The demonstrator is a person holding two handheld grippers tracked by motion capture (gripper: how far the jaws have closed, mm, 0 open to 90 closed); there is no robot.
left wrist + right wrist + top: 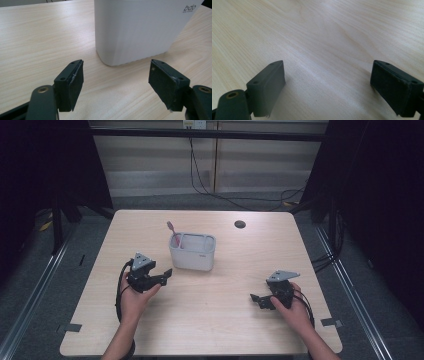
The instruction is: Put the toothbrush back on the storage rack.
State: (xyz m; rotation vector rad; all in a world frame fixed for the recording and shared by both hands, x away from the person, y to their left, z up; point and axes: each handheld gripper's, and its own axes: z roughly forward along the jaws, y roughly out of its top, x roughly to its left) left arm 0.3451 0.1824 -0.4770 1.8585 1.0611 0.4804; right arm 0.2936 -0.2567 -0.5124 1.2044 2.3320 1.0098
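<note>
1. Biggest thing here is the light wood table [210, 320], rounded corners, with a small dark round hole [240, 224] near its far edge. Dark grey floor all around it, and some black cables [200, 175] hanging down the back wall.

2. Next up, the white container [192, 251], a rounded rectangular tub sitting upright a bit left of the table's middle, toward the far side. In the left gripper view it looms right ahead [140, 30], with small grey lettering near its top corner. It looks split into compartments from above, but I can't really make out how many.

3. The left gripper [167, 273] is held low over the table, just beside the tub's near left corner and pointing at it. Its jaws stand wide apart with nothing between them, just bare wood. The pads [75, 85] aren't touching the tub; there's a strip of table between them and it.

4. The right gripper [256, 298] sits well apart from the tub, over on the near right of the table, pointing left. Jaws spread wide too, gripping nothing, only wood grain between the pads [269, 85].

5. Smallest: a pink toothbrush [173, 233] standing in the tub's far left corner, leaning left, head sticking up above the rim.
</note>
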